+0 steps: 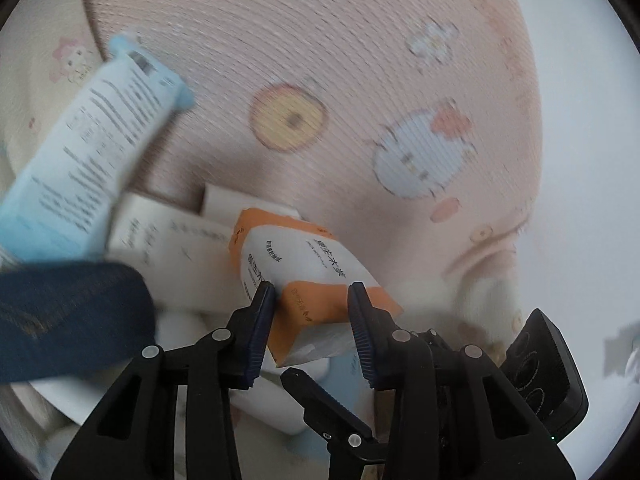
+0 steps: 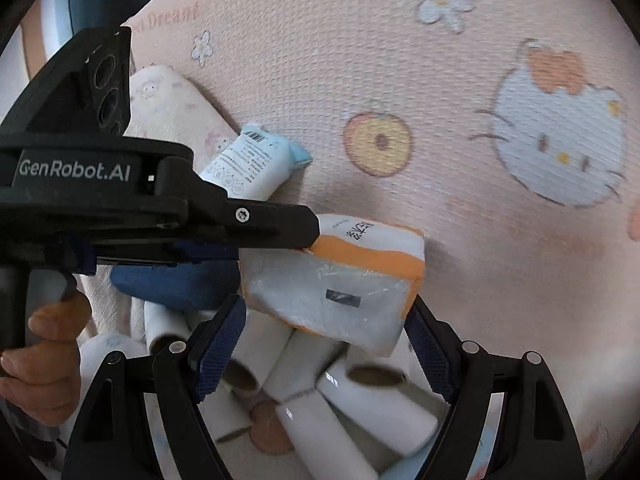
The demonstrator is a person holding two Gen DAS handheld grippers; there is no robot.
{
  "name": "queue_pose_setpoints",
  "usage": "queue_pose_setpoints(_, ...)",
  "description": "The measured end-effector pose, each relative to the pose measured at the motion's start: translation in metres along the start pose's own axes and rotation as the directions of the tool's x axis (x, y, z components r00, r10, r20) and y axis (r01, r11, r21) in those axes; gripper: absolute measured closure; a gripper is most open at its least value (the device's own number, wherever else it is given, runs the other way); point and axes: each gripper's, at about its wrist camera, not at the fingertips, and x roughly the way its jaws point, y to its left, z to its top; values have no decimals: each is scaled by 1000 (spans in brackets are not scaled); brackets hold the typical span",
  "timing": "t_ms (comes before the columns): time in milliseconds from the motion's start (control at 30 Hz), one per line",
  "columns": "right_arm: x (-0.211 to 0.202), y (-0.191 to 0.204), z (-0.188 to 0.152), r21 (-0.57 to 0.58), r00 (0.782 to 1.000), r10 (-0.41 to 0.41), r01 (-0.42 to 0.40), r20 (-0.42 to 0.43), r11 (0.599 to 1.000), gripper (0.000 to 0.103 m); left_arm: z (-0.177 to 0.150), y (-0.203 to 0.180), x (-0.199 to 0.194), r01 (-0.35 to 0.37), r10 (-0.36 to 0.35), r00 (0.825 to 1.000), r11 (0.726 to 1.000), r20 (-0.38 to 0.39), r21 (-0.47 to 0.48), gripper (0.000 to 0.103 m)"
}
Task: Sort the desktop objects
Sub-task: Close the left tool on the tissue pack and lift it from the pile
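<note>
Fingers of the left gripper [image 1: 312,296] clamp the orange-and-white tissue pack [image 1: 308,276], pads pressed against both its sides.

Right gripper [image 2: 324,332] has its fingers spread wide on either side of the same pack, apart from it. Below them lie white paper rolls [image 2: 372,404]; beyond the left fingers rests a pale blue tube [image 1: 84,160] on the pink cartoon-print mat [image 1: 360,80]. A hand [image 2: 48,356] grips the left handle.

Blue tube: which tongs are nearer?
Left. The left tongs, gripping the tissue pack, have the blue tube just beside them. The right tongs sit on the pack's far side.
</note>
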Motion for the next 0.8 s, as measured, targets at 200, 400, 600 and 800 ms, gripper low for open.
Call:
queue_pose_setpoints(200,-32,-3,-37,69,999,-41,42,-11,997,24,-33,-33,5,-28,33,998,995,-53,100,62)
queue_pose_setpoints(400,-63,-22,-78,136,999,-52,49,11,990,23,-77,-57,17,-71,89,993,974,-74,217,62)
queue_pose_setpoints(600,-68,-19,-113,209,998,-56,50,26,977,23,-109,-55,15,-3,26,993,981,-115,195,62)
queue_pose_setpoints(800,-69,-4,-121,240,997,-79,74,12,968,23,-130,-51,18,15,21,984,979,-175,202,62)
